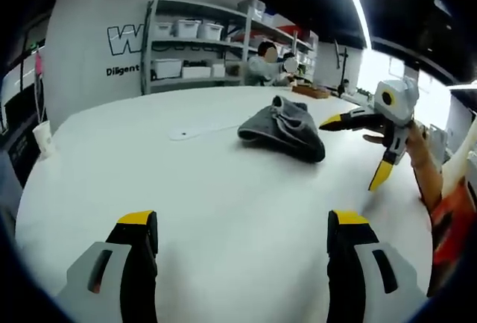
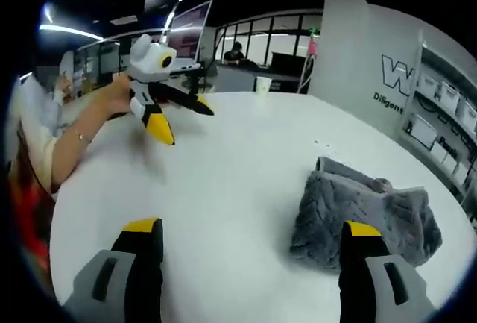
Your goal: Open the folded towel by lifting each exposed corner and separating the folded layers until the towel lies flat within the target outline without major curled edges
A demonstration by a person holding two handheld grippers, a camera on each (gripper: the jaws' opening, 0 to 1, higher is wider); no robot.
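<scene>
Left gripper view: the towel (image 1: 284,128), grey and bunched in folds, lies on the white table (image 1: 186,189) right of centre in the upper half of the frame. The left gripper (image 1: 242,226) rises from the bottom edge with jaws spread wide and nothing between them, well short of the cloth. The right gripper (image 1: 361,149) enters at the right edge, held in a hand (image 1: 417,144), jaws spread, its upper tip near the towel's right side; contact cannot be confirmed. A faint outline mark (image 1: 195,132) shows on the table just left of the towel. Shelves (image 1: 201,39) and a cup (image 1: 42,138) stand beyond.

Right gripper view: the towel (image 2: 365,215) sits at lower right, its near edge beside this gripper's right jaw; the right gripper (image 2: 250,237) is spread and empty. The left gripper (image 2: 182,118) appears at upper left, spread, above bare table.

Judgement: both tools are held wide and apart from the cloth, probably to approach from opposite sides so each can take a separate corner. The unfolding has not begun; the towel looks soft and likely to sag when lifted.
</scene>
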